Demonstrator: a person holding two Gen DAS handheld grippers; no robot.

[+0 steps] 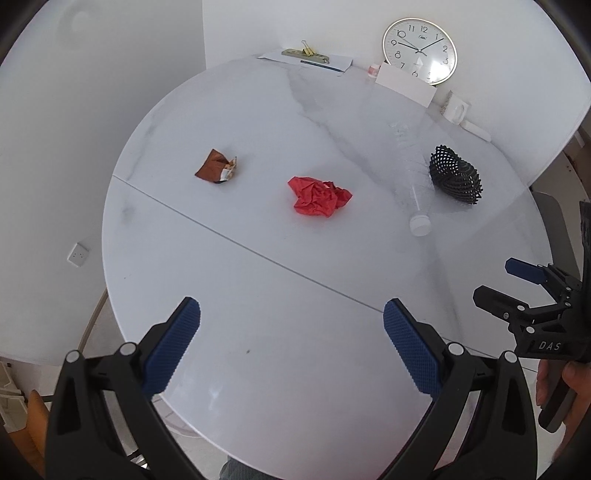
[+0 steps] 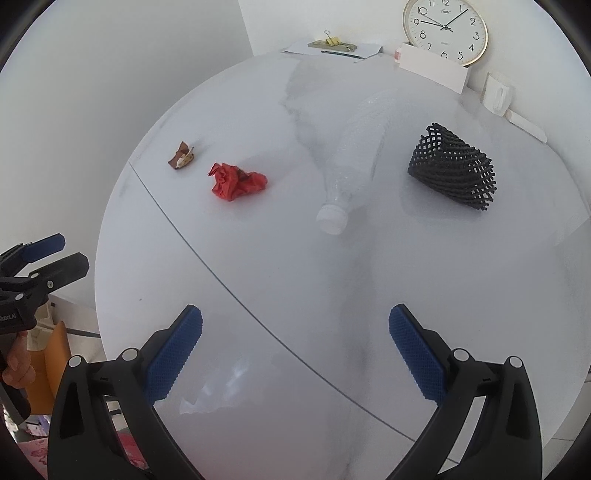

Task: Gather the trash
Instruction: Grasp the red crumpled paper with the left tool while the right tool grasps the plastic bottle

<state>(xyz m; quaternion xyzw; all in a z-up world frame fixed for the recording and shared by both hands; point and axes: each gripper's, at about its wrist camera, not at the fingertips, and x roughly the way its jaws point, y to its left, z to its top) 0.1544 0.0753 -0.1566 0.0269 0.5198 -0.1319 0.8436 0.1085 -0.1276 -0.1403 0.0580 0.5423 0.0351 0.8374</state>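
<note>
Four pieces of trash lie on a round white marble table (image 1: 258, 295) (image 2: 369, 295). From left to right they are a brown snack wrapper (image 1: 216, 166) (image 2: 181, 155), a crumpled red paper (image 1: 319, 196) (image 2: 236, 181), a clear plastic bottle (image 1: 415, 173) (image 2: 351, 166) lying on its side with its white cap toward me, and a black foam net (image 1: 456, 173) (image 2: 454, 171). My left gripper (image 1: 291, 343) (image 2: 62, 251) is open over the near table edge, holding nothing. Over the near right part my right gripper (image 2: 295, 347) (image 1: 495, 280) is open too, well short of the trash.
At the far edge stand a wall clock (image 1: 419, 50) (image 2: 445, 29), a white card (image 1: 404, 83), papers with a binder clip (image 1: 306, 55) (image 2: 332, 44) and a small white box (image 1: 458, 107). A seam (image 1: 258, 254) crosses the table. A hand (image 1: 569, 391) holds the right gripper.
</note>
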